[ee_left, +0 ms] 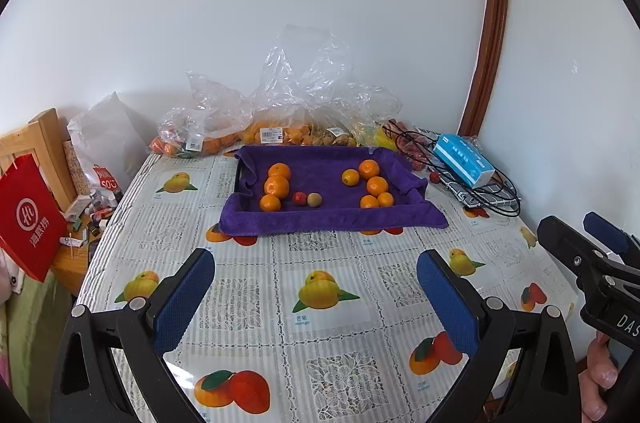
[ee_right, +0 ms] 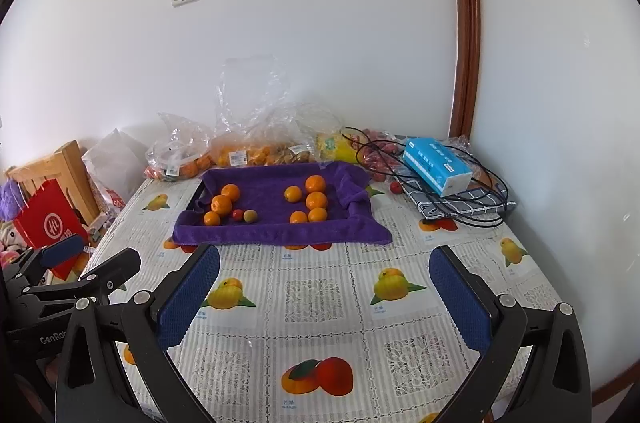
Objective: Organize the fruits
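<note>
A tray draped in a purple towel sits toward the far side of the table. Three oranges lie in its left part, several more oranges in its right part. Between the groups rest a small red fruit and a greenish-brown fruit. Another small red fruit lies on the cloth right of the tray. My left gripper and right gripper hover open and empty, short of the tray.
Clear plastic bags of fruit line the back wall. A blue tissue box and a black cable lie at the back right. A red paper bag and a wooden chair stand off the left edge. A hand holds the right gripper.
</note>
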Demonstrator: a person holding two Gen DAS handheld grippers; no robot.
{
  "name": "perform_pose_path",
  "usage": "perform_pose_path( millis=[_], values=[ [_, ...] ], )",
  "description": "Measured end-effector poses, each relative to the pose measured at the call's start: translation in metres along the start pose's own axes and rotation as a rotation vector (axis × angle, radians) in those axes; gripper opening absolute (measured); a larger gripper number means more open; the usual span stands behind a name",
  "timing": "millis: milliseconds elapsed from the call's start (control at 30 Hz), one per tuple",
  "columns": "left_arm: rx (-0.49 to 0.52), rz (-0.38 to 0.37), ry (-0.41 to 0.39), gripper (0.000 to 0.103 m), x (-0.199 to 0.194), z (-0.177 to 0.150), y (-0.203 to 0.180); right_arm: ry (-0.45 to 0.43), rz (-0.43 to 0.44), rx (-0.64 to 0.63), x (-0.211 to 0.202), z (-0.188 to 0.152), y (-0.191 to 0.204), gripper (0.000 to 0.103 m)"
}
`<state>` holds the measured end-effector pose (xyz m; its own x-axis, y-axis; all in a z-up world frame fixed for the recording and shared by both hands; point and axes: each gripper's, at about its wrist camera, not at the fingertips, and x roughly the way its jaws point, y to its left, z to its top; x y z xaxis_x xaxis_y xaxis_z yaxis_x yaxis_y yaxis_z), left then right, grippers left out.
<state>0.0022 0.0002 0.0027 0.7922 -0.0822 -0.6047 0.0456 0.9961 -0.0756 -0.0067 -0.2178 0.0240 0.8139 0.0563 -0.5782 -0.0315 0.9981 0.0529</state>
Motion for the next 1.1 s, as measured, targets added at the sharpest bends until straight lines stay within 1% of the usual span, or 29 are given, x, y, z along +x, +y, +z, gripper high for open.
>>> perform_pose_path(
  millis=[1100],
  values=[
    [0.004,0.012,-0.009,0.102,-0.0028,-0.0011,0.0007,0.004,-0.016,-0.011,-0.0028,-0.0023,0.002,0.103]
  ],
)
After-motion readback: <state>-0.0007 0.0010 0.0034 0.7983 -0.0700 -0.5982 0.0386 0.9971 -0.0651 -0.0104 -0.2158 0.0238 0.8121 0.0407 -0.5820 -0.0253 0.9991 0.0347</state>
